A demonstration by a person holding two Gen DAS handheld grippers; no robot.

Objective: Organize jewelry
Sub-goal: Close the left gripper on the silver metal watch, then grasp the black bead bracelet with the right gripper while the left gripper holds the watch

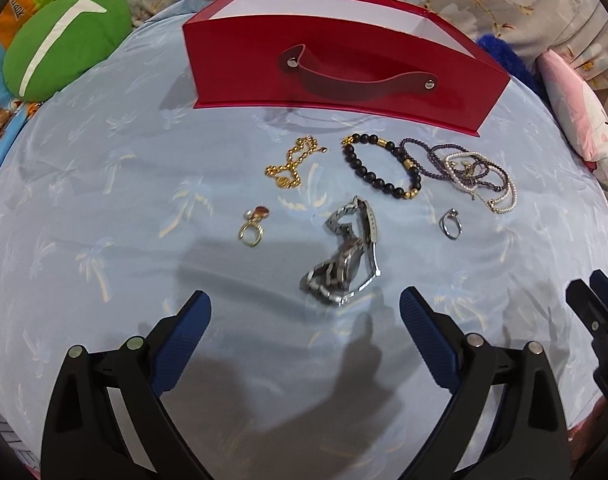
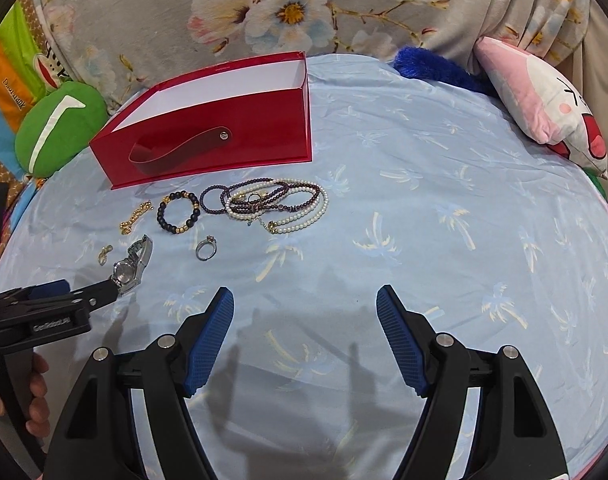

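Left tool [image 1: 305, 312] wide open, just before silver watch [image 1: 345, 252]. Right tool [image 2: 305, 306] open, empty. Jewelry lies on blue cloth [image 2: 443, 200] before red box [image 1: 343, 68].

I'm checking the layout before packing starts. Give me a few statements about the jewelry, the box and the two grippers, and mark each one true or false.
1. The red box has jewelry in it. False: only its white inside shows, and all the pieces lie on the blue sheet.
2. The left gripper is open, with the watch just ahead of it. True.
3. The right gripper holds the silver ring. False: it is open and holds nothing; the ring lies on the sheet.
4. The pearl necklace is tangled with the dark bead strands. True.
5. The black bead bracelet lies between the gold chain and the necklaces. True.
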